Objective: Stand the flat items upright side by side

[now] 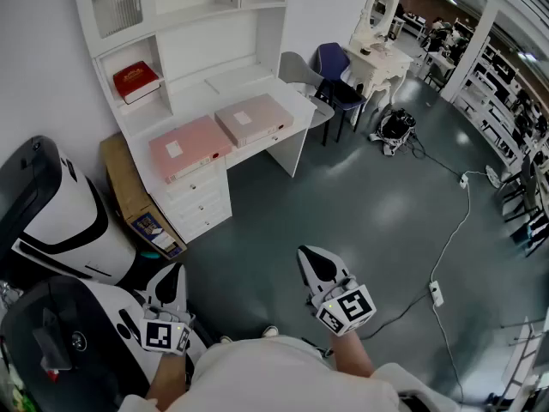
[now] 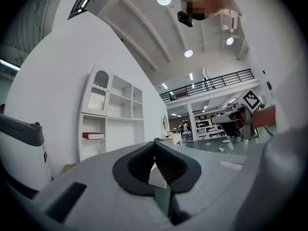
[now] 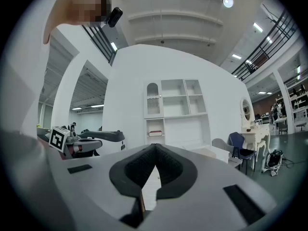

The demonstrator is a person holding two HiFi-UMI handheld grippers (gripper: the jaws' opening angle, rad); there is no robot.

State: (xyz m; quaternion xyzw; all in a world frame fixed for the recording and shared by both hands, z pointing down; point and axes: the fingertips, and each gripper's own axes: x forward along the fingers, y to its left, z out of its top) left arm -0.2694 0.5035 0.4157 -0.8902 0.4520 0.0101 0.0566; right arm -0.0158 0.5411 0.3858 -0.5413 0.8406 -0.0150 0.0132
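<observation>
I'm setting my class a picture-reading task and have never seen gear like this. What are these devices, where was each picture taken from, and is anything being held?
There is no robot here. A person holds a two-jaw hand tool in each hand: the left gripper and the right gripper. The head view comes from a camera on the person's head, looking steeply down. The other two views come from a camera riding on each gripper, looking along its jaws. Both grippers are shut and hold nothing. Across the floor stands a white desk. Two pink boxes lie flat on it, side by side. A red book lies on a shelf above.
</observation>
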